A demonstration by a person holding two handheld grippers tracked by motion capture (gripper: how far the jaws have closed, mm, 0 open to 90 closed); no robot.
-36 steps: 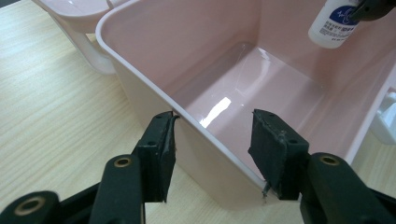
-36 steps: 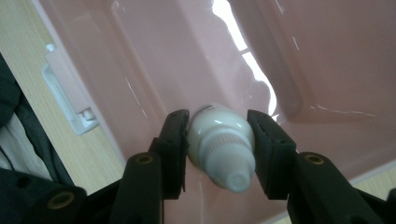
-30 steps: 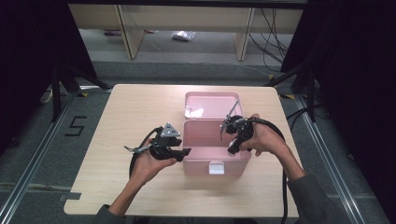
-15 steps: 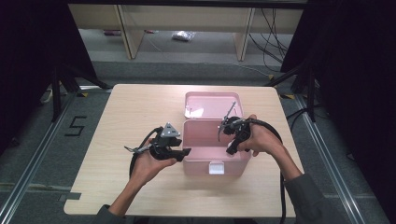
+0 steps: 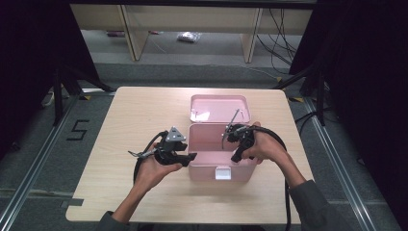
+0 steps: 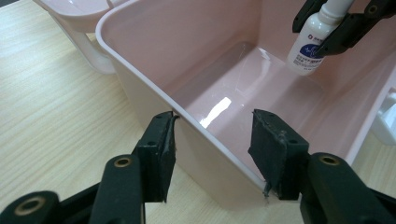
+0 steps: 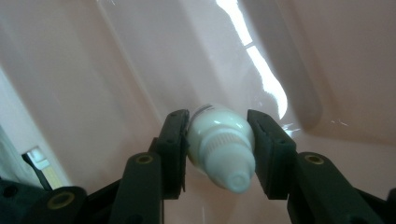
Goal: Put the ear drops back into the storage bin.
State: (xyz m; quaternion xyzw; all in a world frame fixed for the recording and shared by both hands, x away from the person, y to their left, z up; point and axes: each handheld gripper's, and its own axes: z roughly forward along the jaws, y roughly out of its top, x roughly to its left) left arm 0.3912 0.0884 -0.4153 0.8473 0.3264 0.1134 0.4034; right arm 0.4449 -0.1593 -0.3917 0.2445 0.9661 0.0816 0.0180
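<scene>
On the pale wooden desk (image 5: 120, 125), the open pink plastic box (image 5: 219, 166) is steadied by the left gripper (image 6: 212, 156), spread astride its wall; the right gripper (image 7: 218, 154), pinching a small white bottle (image 7: 219, 144), hangs inside, release pending.

Lab or recording room: light wooden table (image 5: 120, 144) on grey floor (image 5: 29, 163) with metal rails (image 5: 29, 192), a taped number marker (image 5: 77, 130), loose cables (image 5: 284, 33), black curtains (image 5: 29, 57), bare shelving (image 5: 130, 29) behind.
</scene>
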